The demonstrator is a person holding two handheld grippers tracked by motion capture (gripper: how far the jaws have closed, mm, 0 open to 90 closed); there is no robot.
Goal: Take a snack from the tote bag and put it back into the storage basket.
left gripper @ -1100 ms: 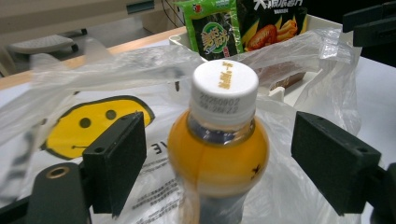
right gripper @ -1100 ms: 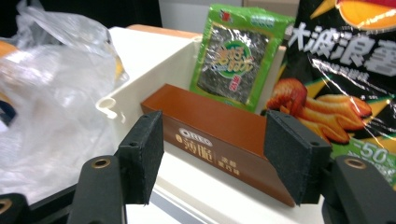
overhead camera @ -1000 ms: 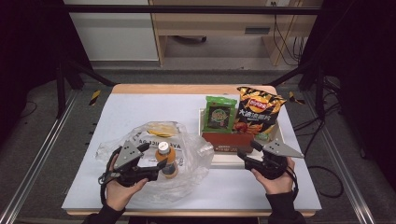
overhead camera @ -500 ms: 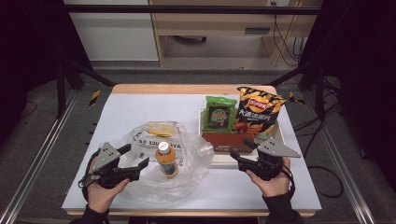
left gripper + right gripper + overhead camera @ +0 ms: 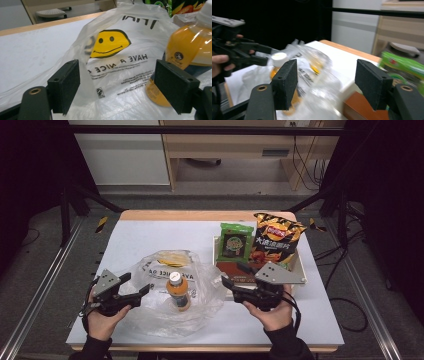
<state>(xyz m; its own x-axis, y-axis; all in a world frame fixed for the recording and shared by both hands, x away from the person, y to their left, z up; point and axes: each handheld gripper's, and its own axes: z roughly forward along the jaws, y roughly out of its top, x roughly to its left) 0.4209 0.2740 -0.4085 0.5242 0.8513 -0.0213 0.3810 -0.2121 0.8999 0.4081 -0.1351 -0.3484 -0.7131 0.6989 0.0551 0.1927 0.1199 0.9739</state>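
Bottle (image 5: 178, 290) of orange drink w/ white cap stands upright on the plastic bag (image 5: 165, 300), which lies spread on the white table (image 5: 150, 240), near the front edge.

Left gripper (image 5: 137, 292) sits just left of the bottle, jaws pointing right toward it, spread wide, nothing pinched. In the left gripper view the bag (image 5: 112, 62) w/ its yellow smiley face rises between the two pads, and one pad (image 5: 65, 85) is right by a fold of the film; can't tell if it touches. The bottle (image 5: 185, 55) is beyond the other pad, not between them.

Right gripper (image 5: 234, 281) is right of the bottle, jaws pointing left at the bag's edge, apart from the bottle. Its jaws have just been opening and stand wide; nothing gripped between them. In the right gripper view the bottle (image 5: 279, 65) shows past the left pad, w/ crumpled bag (image 5: 317, 82) in the gap farther off, blurred.

Behind the right gripper: tray (image 5: 301, 265) w/ a green packet (image 5: 235, 242) and an orange chip bag (image 5: 275, 237) standing in it.
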